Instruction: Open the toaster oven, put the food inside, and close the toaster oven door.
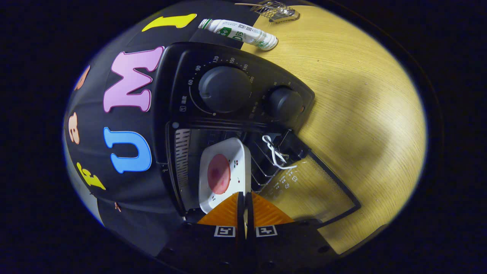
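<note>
The black toaster oven (236, 91) with two round knobs stands on the wooden table (361, 114), seen turned on its side. Its glass door (312, 190) hangs fully open. A white square plate (236, 152) carrying a round red piece of food (218, 174) sits partly inside the oven cavity, beside the wire rack (262, 163). My gripper (244, 196) is shut on the plate's near rim, with both fingers pinching it and almost together. A white looped cord (276, 152) lies at the door hinge.
A white bottle with a green label (239, 33) lies on the table beyond the oven. A small wire rack-like object (276, 11) lies past it. Bare wooden tabletop stretches beyond the open door.
</note>
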`<action>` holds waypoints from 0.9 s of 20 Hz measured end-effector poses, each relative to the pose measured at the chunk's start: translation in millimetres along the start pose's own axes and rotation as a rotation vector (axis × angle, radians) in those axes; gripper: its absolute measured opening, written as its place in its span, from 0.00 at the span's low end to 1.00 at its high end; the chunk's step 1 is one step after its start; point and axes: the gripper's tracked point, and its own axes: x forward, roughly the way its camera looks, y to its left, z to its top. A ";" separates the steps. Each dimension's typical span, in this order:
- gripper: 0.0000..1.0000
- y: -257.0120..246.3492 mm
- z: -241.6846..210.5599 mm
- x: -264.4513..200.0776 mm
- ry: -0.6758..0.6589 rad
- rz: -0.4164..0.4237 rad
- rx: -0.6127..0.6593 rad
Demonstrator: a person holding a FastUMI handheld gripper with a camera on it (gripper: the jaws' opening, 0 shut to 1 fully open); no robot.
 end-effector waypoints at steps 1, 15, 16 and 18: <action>0.05 1.4 1.1 6.6 -0.010 0.002 0.012; 0.13 31.6 -3.8 16.1 -0.148 0.056 -0.061; 0.26 33.6 -10.9 12.1 -0.133 0.062 -0.079; 0.41 37.7 -21.7 -0.8 -0.126 0.079 -0.145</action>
